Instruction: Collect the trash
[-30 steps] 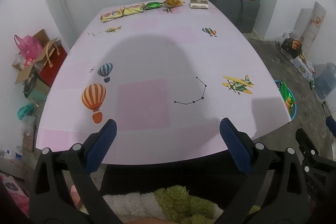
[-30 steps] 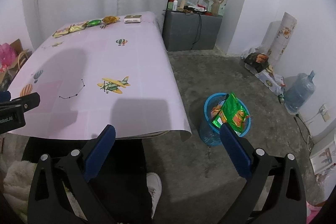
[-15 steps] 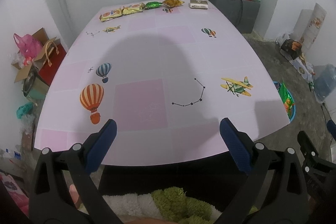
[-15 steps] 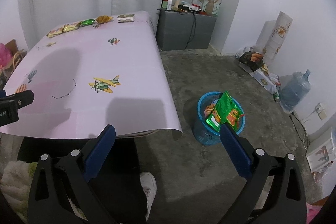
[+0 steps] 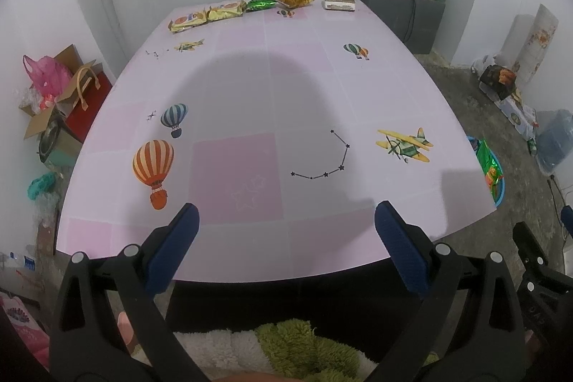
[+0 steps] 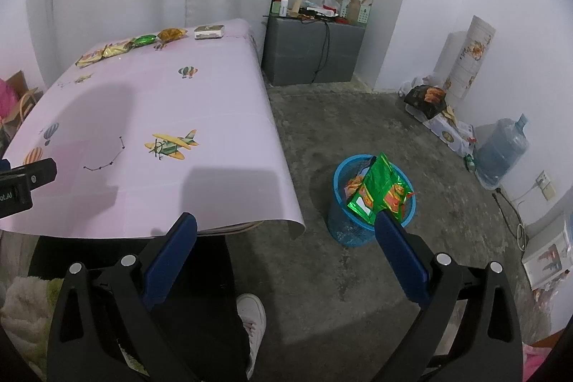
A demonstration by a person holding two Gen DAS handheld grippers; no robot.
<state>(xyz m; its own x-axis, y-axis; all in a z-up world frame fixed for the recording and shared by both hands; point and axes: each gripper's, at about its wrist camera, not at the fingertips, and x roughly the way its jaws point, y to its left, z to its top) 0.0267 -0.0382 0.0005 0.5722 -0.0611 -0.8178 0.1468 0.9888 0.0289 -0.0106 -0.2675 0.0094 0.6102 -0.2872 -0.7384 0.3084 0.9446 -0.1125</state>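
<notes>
— Left wrist view: what do you see?
— Left claw (image 5: 284, 224) spread, holding nothing, at the counter's (image 5: 304, 88) near edge; snack packets (image 5: 222, 13) lie along the far edge.
— And the right wrist view?
— Right claw (image 6: 284, 233) spread too, over the floor; a green wrapper (image 6: 379, 190) sticks out of the blue bin (image 6: 343, 231).

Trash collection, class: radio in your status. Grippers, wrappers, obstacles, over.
Left gripper and right gripper open, empty. Five wrappers at table's far edge. Blue bin on floor, green bag inside. Nothing in the way.
</notes>
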